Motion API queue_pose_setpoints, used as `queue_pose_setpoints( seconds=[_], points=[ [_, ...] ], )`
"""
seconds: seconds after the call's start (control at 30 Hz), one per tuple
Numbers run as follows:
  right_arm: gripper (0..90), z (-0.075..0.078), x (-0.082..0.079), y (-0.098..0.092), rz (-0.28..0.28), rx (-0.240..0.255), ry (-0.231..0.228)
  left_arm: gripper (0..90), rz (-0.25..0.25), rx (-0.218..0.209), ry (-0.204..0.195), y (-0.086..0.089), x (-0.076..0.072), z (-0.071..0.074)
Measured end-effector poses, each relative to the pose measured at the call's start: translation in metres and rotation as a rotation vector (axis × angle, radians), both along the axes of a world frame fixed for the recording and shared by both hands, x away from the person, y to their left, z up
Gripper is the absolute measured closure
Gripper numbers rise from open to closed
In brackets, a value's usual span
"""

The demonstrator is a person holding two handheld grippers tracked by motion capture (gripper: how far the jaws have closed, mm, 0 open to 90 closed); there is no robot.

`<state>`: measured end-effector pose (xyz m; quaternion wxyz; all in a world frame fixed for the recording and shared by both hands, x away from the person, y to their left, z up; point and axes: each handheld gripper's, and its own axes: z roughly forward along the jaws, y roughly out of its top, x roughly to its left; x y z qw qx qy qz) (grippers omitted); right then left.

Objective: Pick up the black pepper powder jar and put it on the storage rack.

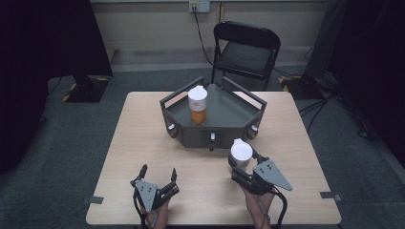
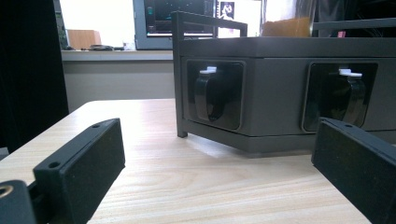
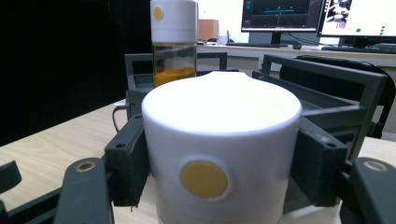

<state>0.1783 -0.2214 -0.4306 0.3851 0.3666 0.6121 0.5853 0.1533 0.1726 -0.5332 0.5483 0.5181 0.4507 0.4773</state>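
Observation:
A grey tray (image 1: 248, 107) with rails and front knobs stands at the far middle of the wooden table (image 1: 143, 138). Upright in its left part is a jar (image 1: 197, 106) with a white lid and orange powder, also seen as the far jar (image 3: 173, 42). My right gripper (image 1: 242, 161) is shut on a second white-lidded jar (image 1: 241, 151) just in front of the tray's right corner. In the right gripper view the jaws press both sides of that jar (image 3: 222, 140). My left gripper (image 1: 158, 171) rests open near the front left, and its view faces the tray's wall (image 2: 280, 93).
A black folding chair (image 1: 246, 52) stands behind the table. Two knobs (image 2: 208, 95) sit in recesses on the tray's front. Monitors (image 3: 280, 16) stand on a far desk. Bare tabletop lies between my left gripper and the tray. Cables run over the floor at the right.

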Motion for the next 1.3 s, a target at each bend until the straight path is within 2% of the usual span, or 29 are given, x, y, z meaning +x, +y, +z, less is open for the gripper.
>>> queue_pose_setpoints(
  seconds=[0.57,0.77,0.87,1.3],
  points=[
    [30.1,0.014,0.013,0.003,0.014,0.016,-0.019,1.7,-0.002,0.000,0.001,0.000,0.000,0.000],
    [30.1,0.021,0.018,0.006,0.007,0.010,-0.013,1.8,-0.003,0.000,0.000,0.000,0.000,0.000],
    [30.1,0.021,0.020,0.006,0.012,0.025,-0.019,1.8,-0.004,0.000,0.000,0.001,0.000,0.000],
    [30.1,0.035,0.033,0.009,0.023,0.021,-0.032,1.8,-0.004,0.000,0.001,0.001,0.000,0.000]
  ],
)
